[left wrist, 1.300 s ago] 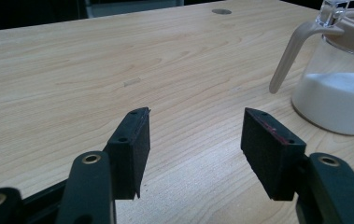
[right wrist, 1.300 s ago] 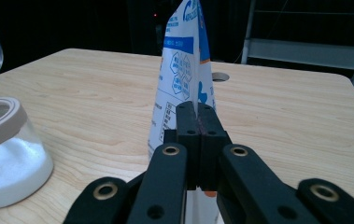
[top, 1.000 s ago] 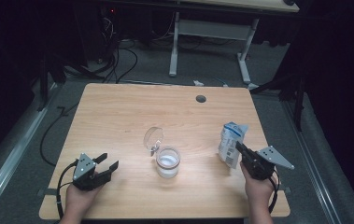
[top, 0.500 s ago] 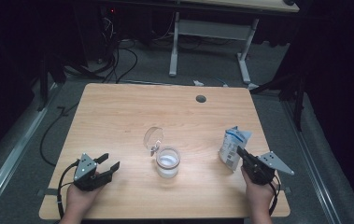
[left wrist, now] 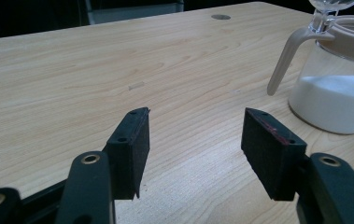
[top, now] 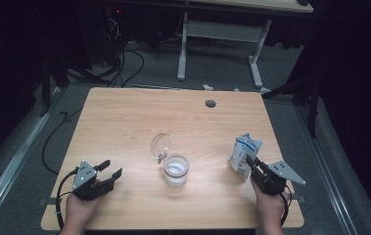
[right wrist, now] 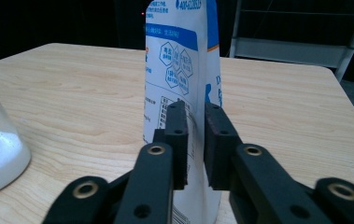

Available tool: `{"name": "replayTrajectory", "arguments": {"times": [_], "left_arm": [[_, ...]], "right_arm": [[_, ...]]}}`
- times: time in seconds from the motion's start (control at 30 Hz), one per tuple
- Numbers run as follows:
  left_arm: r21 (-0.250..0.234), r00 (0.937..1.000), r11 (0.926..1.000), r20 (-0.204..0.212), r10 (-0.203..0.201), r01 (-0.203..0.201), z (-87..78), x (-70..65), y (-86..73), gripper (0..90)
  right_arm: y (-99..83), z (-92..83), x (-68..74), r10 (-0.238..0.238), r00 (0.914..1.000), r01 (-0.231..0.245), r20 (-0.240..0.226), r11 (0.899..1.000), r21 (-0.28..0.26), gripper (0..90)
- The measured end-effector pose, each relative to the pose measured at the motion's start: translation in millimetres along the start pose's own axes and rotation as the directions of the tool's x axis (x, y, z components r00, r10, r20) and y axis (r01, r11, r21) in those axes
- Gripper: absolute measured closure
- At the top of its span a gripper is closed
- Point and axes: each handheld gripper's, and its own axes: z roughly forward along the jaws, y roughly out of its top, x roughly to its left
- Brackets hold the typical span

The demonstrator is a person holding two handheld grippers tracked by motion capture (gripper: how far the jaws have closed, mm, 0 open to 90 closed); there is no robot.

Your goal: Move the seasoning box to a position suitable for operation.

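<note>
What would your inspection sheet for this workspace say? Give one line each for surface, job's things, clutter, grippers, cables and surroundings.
Surface: wooden table, bare apart from the job's things, with a round hole near its far edge.
Job's things: glass jar part full of white powder, lid tipped open; white and blue pouch standing upright to its right.
Clutter: nothing seen.
Grippers: left gripper open, resting on the table; right gripper at the pouch's edge, its jaws just opening, a small gap between them.
Cables: one trails from each gripper; more lie on the floor behind.
Surroundings: dark room, another table's white legs beyond.
</note>
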Motion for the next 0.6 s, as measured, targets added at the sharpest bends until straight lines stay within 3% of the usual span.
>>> {"name": "replayTrajectory", "arguments": {"times": [0.1, 0.17, 0.3, 0.53, 0.6], "left_arm": [[0.012, 1.0000, 0.9999, 0.005, 0.002, -0.002, 0.9, -0.7, 0.6, 42.4], [0.018, 1.0000, 0.9998, 0.007, 0.003, -0.004, 1.7, -1.7, 0.7, 42.3], [0.029, 0.9999, 0.9996, 0.014, 0.004, -0.005, 4.6, -3.0, 1.0, 42.1], [0.033, 0.9999, 0.9994, -0.008, 0.011, -0.011, 9.3, -2.7, 4.4, 43.3], [0.045, 1.0000, 0.9990, -0.005, -0.003, 0.003, 11.3, -1.4, 4.9, 43.8]], "right_arm": [[-0.2, 1.5, 0.6, 0.001, 1.0000, -0.001, 0.005, 1.000, 0.009, 70.2], [-0.6, 3.0, 1.2, -0.003, 0.9998, 0.003, 0.017, 1.000, 0.024, 60.3], [-1.7, 4.1, 1.0, -0.011, 0.9994, 0.010, 0.034, 0.999, 0.032, 50.9], [-4.5, 2.5, 2.4, -0.018, 0.9991, 0.017, 0.037, 0.999, 0.045, 43.2], [-5.5, 2.0, 2.0, -0.018, 0.9992, 0.016, 0.035, 0.998, 0.053, 41.1]]}}
